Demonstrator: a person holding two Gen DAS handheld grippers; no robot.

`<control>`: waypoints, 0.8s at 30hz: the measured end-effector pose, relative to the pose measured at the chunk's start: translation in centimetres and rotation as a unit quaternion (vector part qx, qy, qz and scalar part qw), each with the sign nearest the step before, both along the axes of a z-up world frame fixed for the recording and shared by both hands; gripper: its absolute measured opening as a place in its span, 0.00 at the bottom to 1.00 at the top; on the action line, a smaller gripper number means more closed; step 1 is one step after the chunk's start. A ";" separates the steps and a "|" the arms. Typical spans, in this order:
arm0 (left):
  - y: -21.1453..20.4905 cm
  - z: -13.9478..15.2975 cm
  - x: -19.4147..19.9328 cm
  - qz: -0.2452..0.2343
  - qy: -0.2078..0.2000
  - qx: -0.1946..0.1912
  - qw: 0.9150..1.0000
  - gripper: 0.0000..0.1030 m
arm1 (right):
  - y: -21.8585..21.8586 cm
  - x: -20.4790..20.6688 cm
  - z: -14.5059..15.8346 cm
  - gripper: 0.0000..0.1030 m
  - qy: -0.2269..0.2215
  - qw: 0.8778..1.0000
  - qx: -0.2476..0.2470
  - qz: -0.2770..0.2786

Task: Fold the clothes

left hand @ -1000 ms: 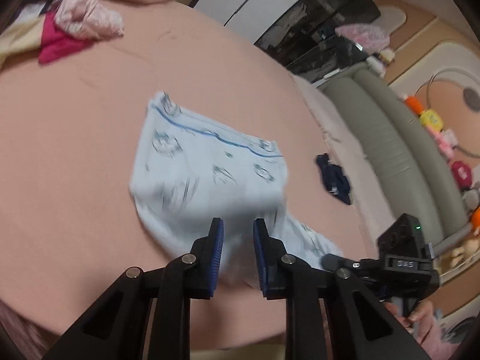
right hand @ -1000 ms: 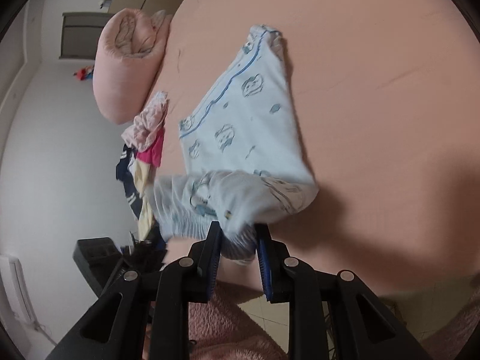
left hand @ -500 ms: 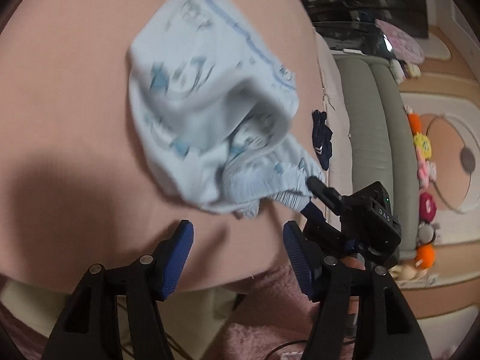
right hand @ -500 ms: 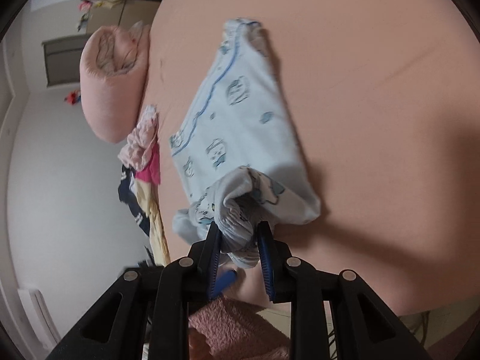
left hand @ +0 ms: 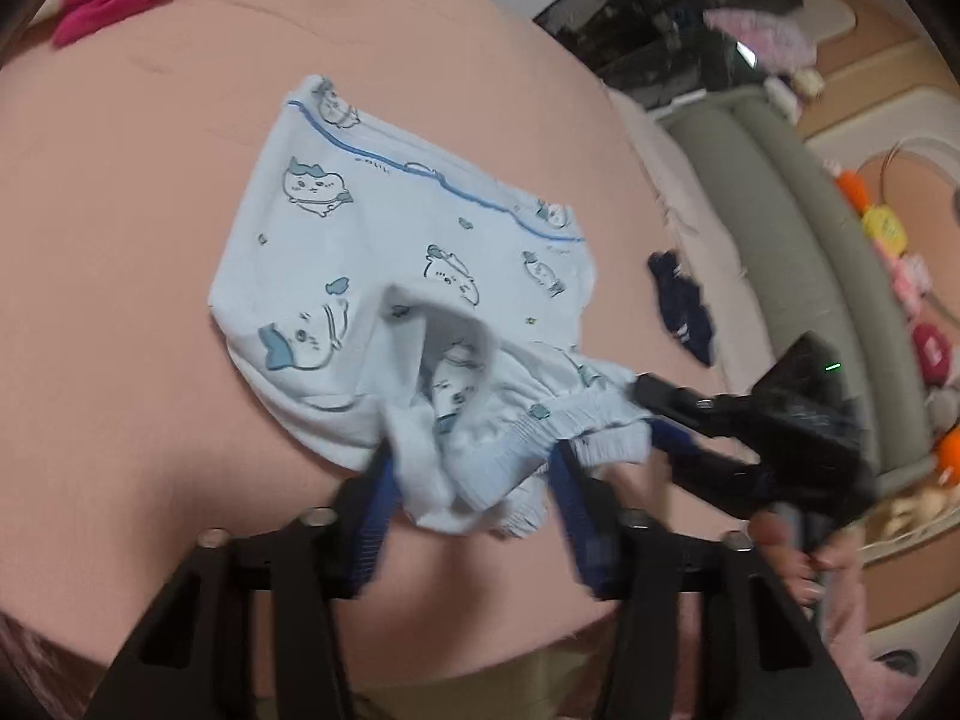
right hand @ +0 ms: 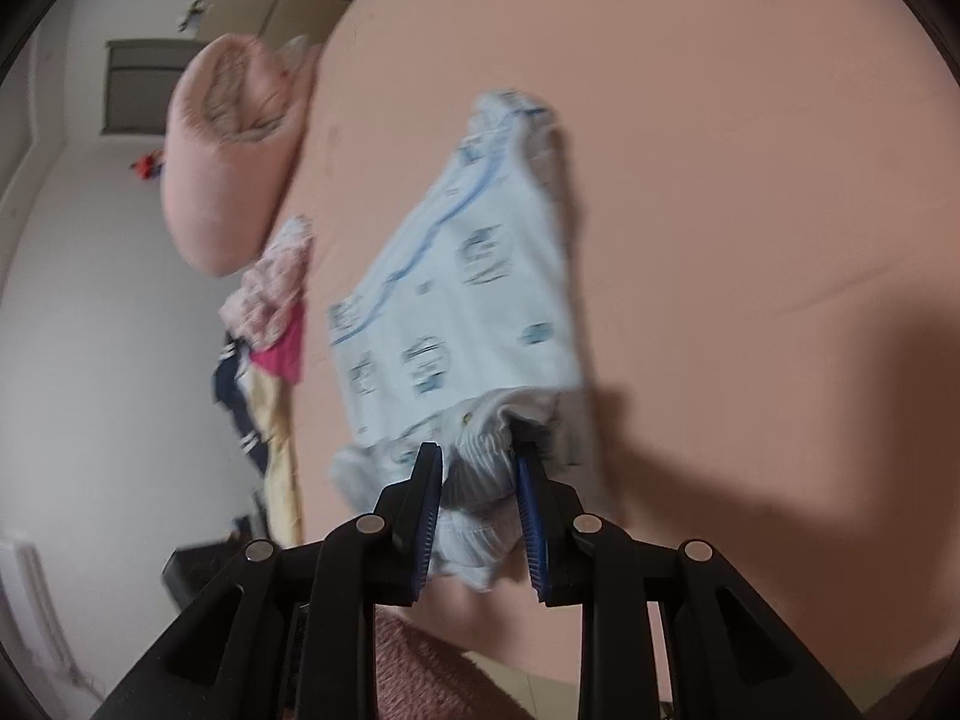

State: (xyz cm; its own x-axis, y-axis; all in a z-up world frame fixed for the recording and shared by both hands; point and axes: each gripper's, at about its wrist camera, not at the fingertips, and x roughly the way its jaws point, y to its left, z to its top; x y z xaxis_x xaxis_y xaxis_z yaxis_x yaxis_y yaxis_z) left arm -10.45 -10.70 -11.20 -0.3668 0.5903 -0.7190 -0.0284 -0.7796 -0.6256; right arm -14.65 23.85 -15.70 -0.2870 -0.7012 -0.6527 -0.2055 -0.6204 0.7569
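The light blue printed shorts (left hand: 384, 252) lie on the pink bed sheet (left hand: 120, 210), their far part spread flat with a blue-piped edge along the far side and small cartoon animals printed across the cloth. Their near part is lifted and bunched, with the ribbed elastic waistband (left hand: 558, 426) gathered toward us. In the right wrist view our right gripper (right hand: 477, 507) has its blue-padded jaws clamped on that gathered waistband, a wad of fabric filling the narrow gap between them. In the left wrist view our left gripper (left hand: 471, 510) has its jaws apart, and the bunched near edge of the shorts sits between them; we cannot tell whether either pad touches the cloth. The right gripper also shows in that view at the right, its tip at the waistband and our right hand (left hand: 786, 558) on its handle. Beyond the shorts, at the far left of the bed, we see a heap of pink and magenta clothes (right hand: 273, 300) with a rolled pink quilt (right hand: 228, 144) behind it. A small dark navy garment (left hand: 684, 312) lies at the right edge of the bed, beside a grey-green sofa (left hand: 798, 228) lined with bright plush toys (left hand: 882, 228).
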 end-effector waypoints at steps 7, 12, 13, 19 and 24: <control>-1.5 0.7 0.0 -0.006 -0.013 -0.039 0.999 0.14 | -0.6 1.7 0.9 0.24 -0.003 0.999 0.031 0.024; -4.7 2.2 2.2 0.055 -0.005 -0.064 0.996 0.15 | -1.0 3.4 1.8 0.25 0.007 0.997 0.064 0.051; -4.9 2.6 2.4 0.055 0.007 -0.058 0.997 0.15 | -1.1 3.7 2.0 0.25 0.010 0.996 0.070 0.056; -0.9 2.3 0.1 -0.006 0.020 -0.077 0.997 0.15 | -1.3 3.0 1.0 0.25 0.003 0.997 0.060 0.042; -0.5 0.8 -0.2 -0.024 -0.003 -0.069 0.997 0.16 | -1.4 1.6 1.0 0.25 0.012 0.995 0.095 0.042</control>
State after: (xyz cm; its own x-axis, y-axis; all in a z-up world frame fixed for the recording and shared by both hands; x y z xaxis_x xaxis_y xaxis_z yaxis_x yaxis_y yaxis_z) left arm -10.66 -11.16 -10.36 -0.3365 0.5024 -0.7964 -0.0645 -0.8561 -0.5128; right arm -13.03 22.43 -14.73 -0.2486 -0.5885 -0.7694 -0.1302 -0.7668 0.6285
